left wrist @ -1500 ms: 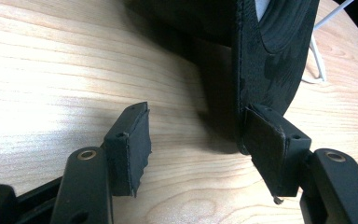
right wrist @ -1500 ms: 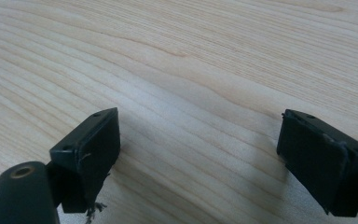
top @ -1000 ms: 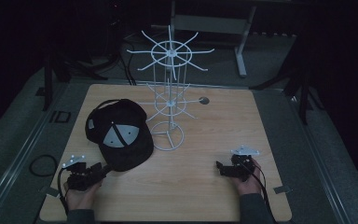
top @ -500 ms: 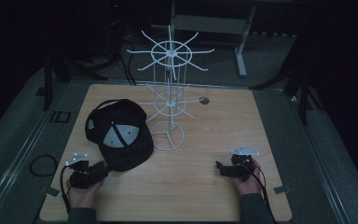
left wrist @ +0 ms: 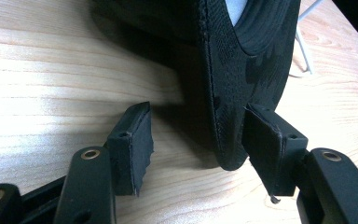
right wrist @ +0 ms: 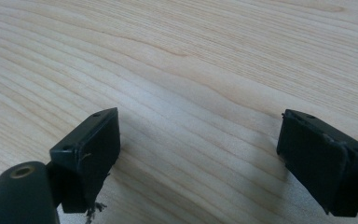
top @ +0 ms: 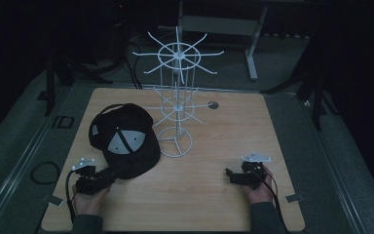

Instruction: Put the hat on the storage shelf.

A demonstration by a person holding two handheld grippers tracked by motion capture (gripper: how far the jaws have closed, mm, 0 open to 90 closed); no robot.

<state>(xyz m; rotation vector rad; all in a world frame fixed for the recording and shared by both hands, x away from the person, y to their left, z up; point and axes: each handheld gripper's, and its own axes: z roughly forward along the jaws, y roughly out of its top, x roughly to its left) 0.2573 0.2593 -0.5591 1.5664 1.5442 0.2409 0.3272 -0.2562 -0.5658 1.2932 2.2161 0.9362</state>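
The step in hand looks like a pick-up of the black cap (top: 124, 140) by its brim, probably for hanging on the white wire rack (top: 176, 105) that stands at the centre of the frame. To do it well, the left tongs (top: 111, 175) should slide further in, so that both pads overlap the stiff brim well past its stitched edge, and close squarely before any lift; a shallow bite on the curved rim could slip.

In the left gripper view the left tongs (left wrist: 196, 140) stand spread, with the cap's brim (left wrist: 233, 107) reaching down between the jaws, close against the right-hand pad and clear of the left-hand one. The cap lies on the wooden surface (top: 214, 195) in the left middle of the high view, just beside the rack's base ring.

The right tongs (top: 230, 176), at lower right, are spread wide over bare wood and grip nothing.
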